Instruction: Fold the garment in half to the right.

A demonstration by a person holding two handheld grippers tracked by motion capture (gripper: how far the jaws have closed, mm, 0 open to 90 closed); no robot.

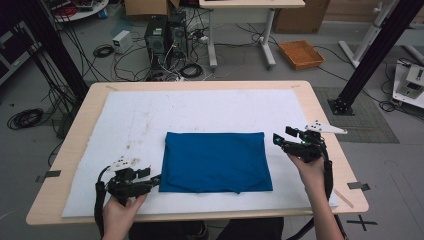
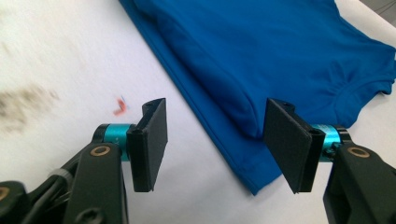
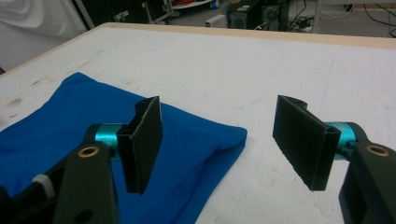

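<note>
At shirt's near-left corner | left tool agape, straddling hem

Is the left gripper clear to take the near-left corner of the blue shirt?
Probably yes: the left gripper has open jaws straddling the folded blue shirt corner, with nothing between them on the white mat.

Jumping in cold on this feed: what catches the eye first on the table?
The folded blue cloth stands out, lying mid-table on the white mat. The left claw sits open at the cloth's near left corner, the corner lying between its jaws but unpinched. The right claw hangs open beside the cloth's far right corner.
</note>
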